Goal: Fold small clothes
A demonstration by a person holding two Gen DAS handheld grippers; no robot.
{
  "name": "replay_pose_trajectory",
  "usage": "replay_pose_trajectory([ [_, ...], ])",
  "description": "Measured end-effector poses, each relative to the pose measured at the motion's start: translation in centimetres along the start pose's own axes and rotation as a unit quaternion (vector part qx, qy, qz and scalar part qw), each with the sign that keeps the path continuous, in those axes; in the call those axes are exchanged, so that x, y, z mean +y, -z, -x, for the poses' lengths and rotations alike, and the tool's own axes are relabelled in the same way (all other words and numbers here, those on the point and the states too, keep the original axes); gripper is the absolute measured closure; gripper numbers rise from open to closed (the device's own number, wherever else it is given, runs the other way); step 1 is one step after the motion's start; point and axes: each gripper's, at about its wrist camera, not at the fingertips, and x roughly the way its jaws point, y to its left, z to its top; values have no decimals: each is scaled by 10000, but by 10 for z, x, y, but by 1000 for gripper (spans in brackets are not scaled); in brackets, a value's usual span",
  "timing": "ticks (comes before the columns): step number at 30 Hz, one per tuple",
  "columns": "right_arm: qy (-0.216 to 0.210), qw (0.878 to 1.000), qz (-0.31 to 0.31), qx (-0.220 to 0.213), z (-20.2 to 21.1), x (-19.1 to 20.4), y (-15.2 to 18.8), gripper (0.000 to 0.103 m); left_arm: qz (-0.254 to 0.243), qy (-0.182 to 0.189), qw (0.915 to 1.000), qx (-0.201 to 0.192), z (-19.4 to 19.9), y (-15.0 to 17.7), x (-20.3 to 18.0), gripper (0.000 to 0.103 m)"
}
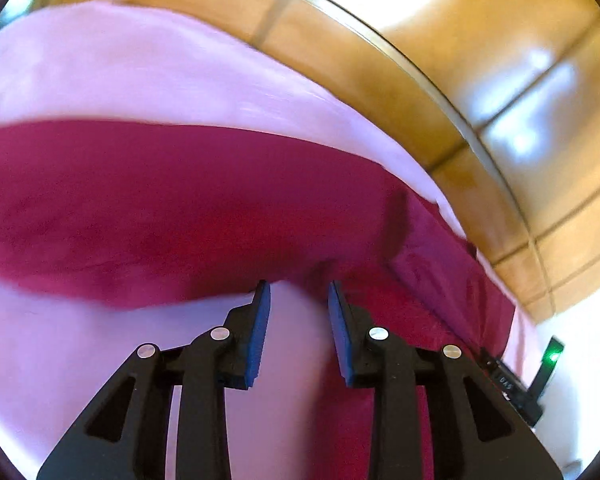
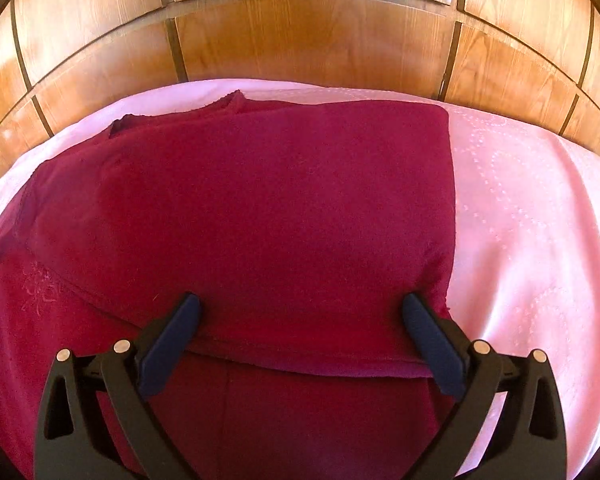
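A dark red garment (image 2: 260, 208) lies partly folded on a pink bedsheet (image 2: 520, 220), with a folded layer on top whose hem runs across near the fingers. My right gripper (image 2: 300, 308) is wide open just above this hem, holding nothing. In the left wrist view the same red garment (image 1: 160, 208) stretches across the pink sheet (image 1: 100, 68). My left gripper (image 1: 298, 292) is open with a narrow gap at the garment's near edge, with nothing between its blue pads (image 1: 260, 332). The view is blurred.
A wooden panelled headboard (image 2: 300, 40) stands behind the bed and also shows in the left wrist view (image 1: 500, 60). A black device with a green light (image 1: 548, 360) sits at the right edge of the left wrist view.
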Motion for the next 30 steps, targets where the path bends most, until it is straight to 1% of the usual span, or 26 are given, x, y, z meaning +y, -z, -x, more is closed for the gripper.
replay_pose_trajectory([
  [2, 13, 10000, 12, -22, 0, 0, 1, 2, 369, -191, 9990, -157, 17, 4, 26, 58],
  [5, 17, 10000, 0, -41, 2, 0, 1, 2, 961, -500, 9931, -446, 44, 9, 68, 58],
  [6, 27, 10000, 4, -50, 2, 1, 1, 2, 1168, -611, 9896, -572, 55, 11, 84, 58],
  [8, 40, 10000, 5, -56, 3, 1, 2, 2, 1468, -605, 9850, -680, 67, 10, 102, 58],
  [9, 52, 10000, 11, -59, 3, 2, 2, 2, 1716, -547, 9807, -755, 76, 9, 116, 58],
  [10, 60, 10000, 23, -63, 4, 1, 2, 2, 1827, -580, 9781, -814, 80, 6, 123, 58],
  [12, 94, 9999, 39, -80, 4, 2, 2, 2, 1997, -841, 9710, -1008, 89, 0, 135, 58],
  [13, 103, 9999, 37, -81, 5, 2, 2, 2, 2140, -954, 9658, -1114, 92, -6, 144, 58],
  [14, 116, 9999, 38, -87, 5, 2, 3, 2, 2284, -965, 9619, -1150, 92, -10, 152, 58],
  [15, 127, 9999, 42, -93, 5, 3, 3, 2, 2468, -976, 9571, -1165, 92, -14, 160, 59],
  [16, 132, 9999, 47, -100, 5, 3, 3, 2, 2568, -1019, 9540, -1162, 89, -19, 166, 63],
  [17, 137, 9998, 47, -98, 5, 3, 3, 2, 2558, -1197, 9524, -1144, 87, -25, 169, 80],
  [18, 140, 9998, 49, -96, 5, 3, 3, 2, 2495, -1314, 9527, -1134, 84, -30, 166, 92],
  [21, 136, 9998, 45, -98, 5, 2, 4, 2, 2155, -1386, 9591, -1202, 80, -44, 152, 94],
  [23, 140, 9998, 45, -99, 5, 2, 4, 2, 1667, -1277, 9678, -1386, 83, -53, 128, 95],
  [25, 149, 9998, 59, -99, 5, 3, 3, 2, 1060, -899, 9778, -1571, 89, -59, 91, 95],
  [26, 153, 9998, 61, -101, 5, 3, 3, 2, 848, -779, 9802, -1609, 89, -58, 75, 95],
  [27, 153, 9998, 58, -102, 5, 3, 3, 2, 503, -545, 9838, -1633, 88, -56, 48, 95],
  [30, 156, 9998, 55, -107, 5, 2, 3, 2, -145, -16, 9892, -1456, 76, -41, -9, 95],
])
